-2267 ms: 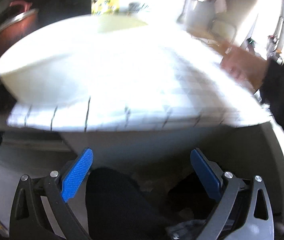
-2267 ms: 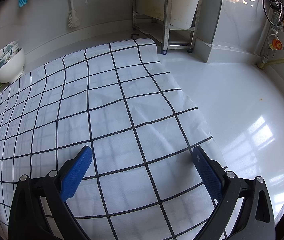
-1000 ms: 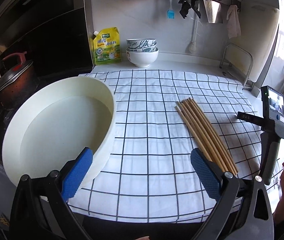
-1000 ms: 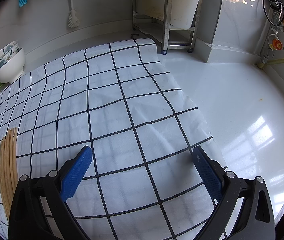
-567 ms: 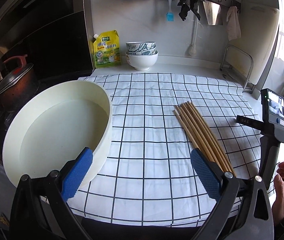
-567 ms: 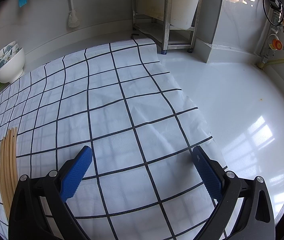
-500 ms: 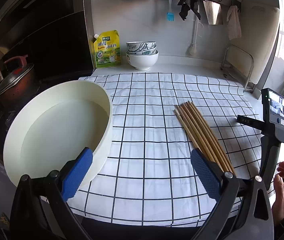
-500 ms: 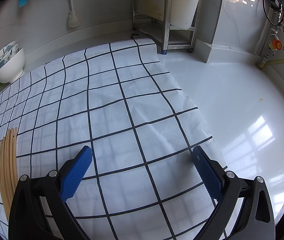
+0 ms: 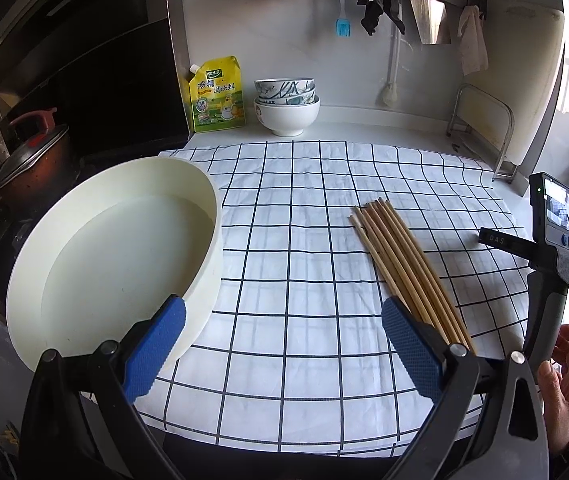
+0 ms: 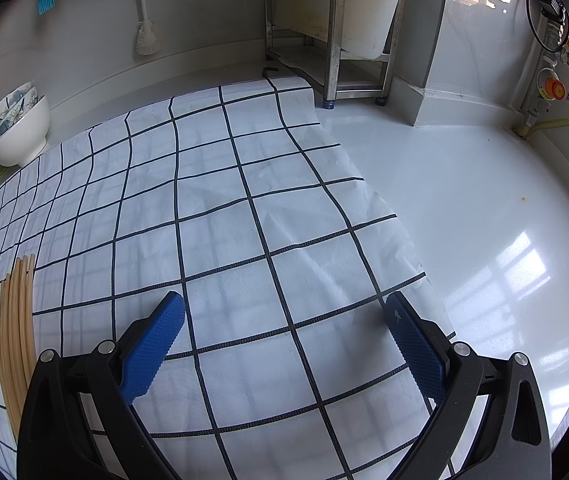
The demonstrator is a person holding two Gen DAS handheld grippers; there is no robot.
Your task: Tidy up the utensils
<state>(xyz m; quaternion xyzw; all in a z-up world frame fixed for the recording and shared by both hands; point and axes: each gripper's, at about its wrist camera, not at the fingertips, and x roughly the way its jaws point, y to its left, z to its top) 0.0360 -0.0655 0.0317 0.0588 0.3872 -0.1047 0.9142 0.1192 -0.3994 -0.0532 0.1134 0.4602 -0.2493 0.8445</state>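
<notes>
Showing chopsticks (image 9: 406,266) newly laid on the cloth (image 9: 304,216) at 3 o'clock of the basin (image 9: 112,256); both claws, left (image 9: 282,350) and right (image 10: 284,346), gape wide and empty, sorting not begun.

Near ends of chopsticks (image 9: 404,268) behind the left hand-held gripper (image 9: 282,354).

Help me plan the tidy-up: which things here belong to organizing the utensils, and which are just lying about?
Job:
chopsticks
round white tray
left gripper
right gripper

Lying about:
stacked bowls
yellow pouch
red-lidded pot
checked cloth
</notes>
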